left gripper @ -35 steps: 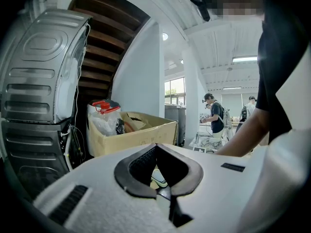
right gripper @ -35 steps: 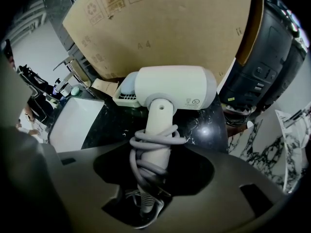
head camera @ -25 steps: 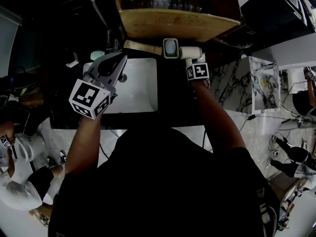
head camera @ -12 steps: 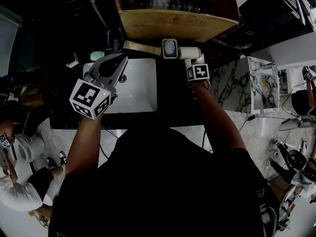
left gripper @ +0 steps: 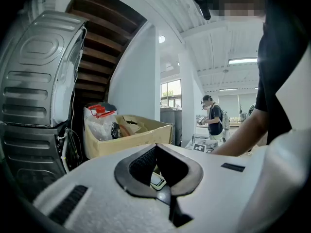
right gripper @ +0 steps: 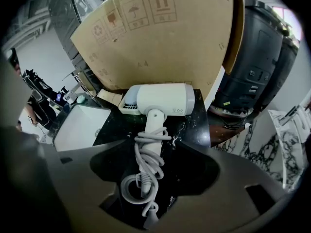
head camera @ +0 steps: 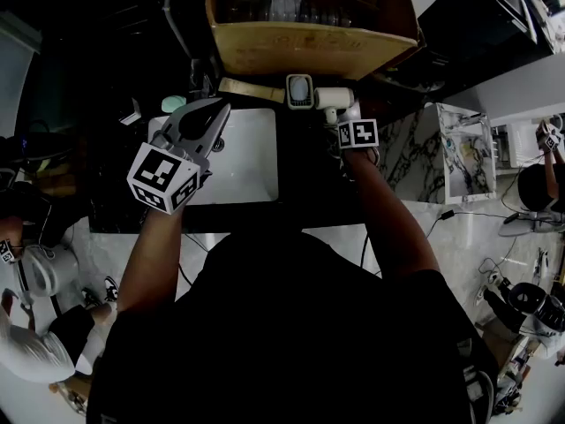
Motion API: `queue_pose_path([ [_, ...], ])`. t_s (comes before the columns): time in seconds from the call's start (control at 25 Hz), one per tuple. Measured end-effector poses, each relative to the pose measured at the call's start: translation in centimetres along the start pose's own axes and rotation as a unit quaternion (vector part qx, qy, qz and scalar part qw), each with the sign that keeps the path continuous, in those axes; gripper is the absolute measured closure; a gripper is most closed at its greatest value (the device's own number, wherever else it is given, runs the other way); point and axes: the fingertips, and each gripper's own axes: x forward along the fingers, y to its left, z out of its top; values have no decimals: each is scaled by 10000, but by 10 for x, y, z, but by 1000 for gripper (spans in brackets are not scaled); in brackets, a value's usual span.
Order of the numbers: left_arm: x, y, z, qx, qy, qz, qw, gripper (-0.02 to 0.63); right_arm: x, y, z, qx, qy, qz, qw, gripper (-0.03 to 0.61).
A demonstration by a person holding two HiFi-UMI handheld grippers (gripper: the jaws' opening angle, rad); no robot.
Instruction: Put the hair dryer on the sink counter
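Right gripper drawn a little back down the head view, its jaws just opened off the white plastic hair dryer.

The dryer lies on the black veined sink counter, upper centre of the head view, right of the white rectangular basin and just below the brown cardboard box. Its cord-wrapped handle sits between my right jaws, which stand wide and clear of it. My left gripper hovers over the basin, jaws together, holding nothing.
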Motion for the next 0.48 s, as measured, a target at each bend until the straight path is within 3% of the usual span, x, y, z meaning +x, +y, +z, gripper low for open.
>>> queue_pose_path([
  [0.48,-15,-16,23,208,-149,120,9996,600,-55,17,36,-212,-730,227,9968,298],
])
